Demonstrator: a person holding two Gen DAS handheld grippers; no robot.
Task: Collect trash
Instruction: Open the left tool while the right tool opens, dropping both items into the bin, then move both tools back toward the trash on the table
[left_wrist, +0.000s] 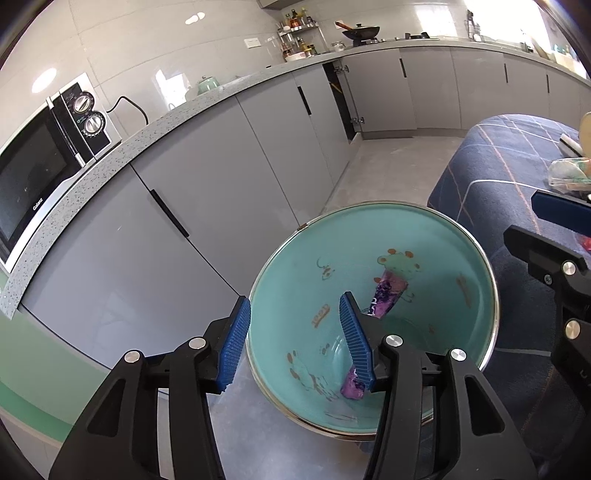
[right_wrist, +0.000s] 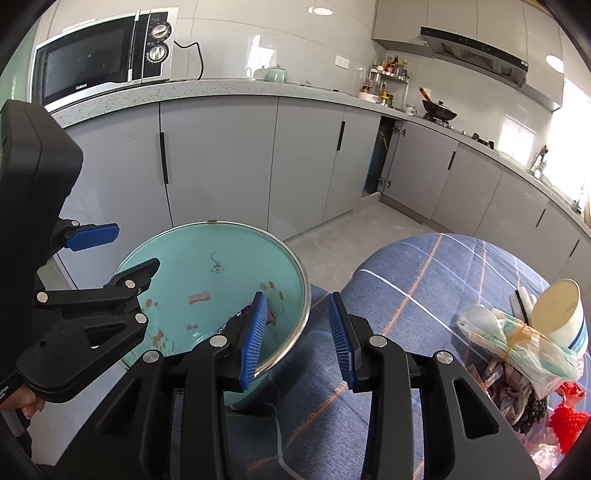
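left gripper (left_wrist: 295, 339) fingers spread over bowl (left_wrist: 424, 236) rim | right gripper (right_wrist: 299, 339) fingers spread | purple wrapper (left_wrist: 386, 299) in bowl

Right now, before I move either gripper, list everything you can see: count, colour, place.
Bowl: one, teal with cartoon prints, steel rim, at the table edge.
Wrapper: one, purple, inside the bowl.
Tablecloth: one, navy plaid, over the table.
Trash pile: paper cup, plastic bag, red scraps, on the cloth at right.
Microwave: one, black and silver, on the counter.
Wok: one, black, on the stove.
Spice rack: one, steel, by the stove.
Cabinets: grey, one door ajar.
Left gripper: open, jaws straddling the bowl rim.
Right gripper: open, jaws straddling the bowl rim.
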